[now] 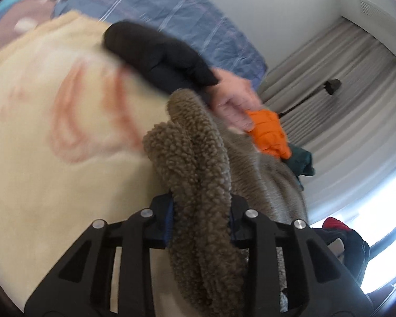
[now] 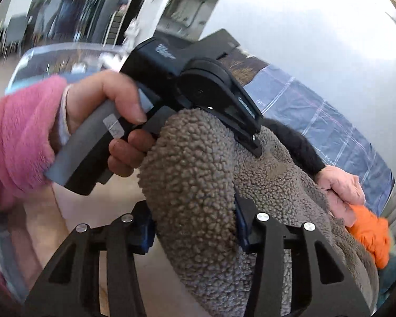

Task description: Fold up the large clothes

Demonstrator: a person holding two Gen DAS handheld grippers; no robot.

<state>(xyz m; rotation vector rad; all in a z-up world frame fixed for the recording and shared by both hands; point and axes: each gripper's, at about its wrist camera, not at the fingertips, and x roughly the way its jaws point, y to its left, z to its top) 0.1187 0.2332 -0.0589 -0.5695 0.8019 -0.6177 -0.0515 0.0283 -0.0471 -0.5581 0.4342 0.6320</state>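
Observation:
A thick brown-grey fleece garment (image 1: pixel 198 174) hangs bunched between both grippers. My left gripper (image 1: pixel 201 211) is shut on a fold of it, the fleece filling the gap between the fingers. My right gripper (image 2: pixel 194 227) is shut on another fold of the same fleece (image 2: pixel 198 174). In the right wrist view the left gripper's body (image 2: pixel 198 84) sits just above the fleece, held by a hand in a pink sleeve. Another person's bare hand (image 1: pixel 235 100) in a black sleeve touches the far side of the garment; it also shows in the right wrist view (image 2: pixel 343 185).
A cream blanket with red pattern (image 1: pixel 52 132) covers the surface below. A blue plaid sheet (image 1: pixel 171 13) lies behind. An orange puffy item (image 1: pixel 269 132) and a teal cloth (image 1: pixel 301 161) sit by the other hand. Grey curtains (image 1: pixel 343 92) hang at right.

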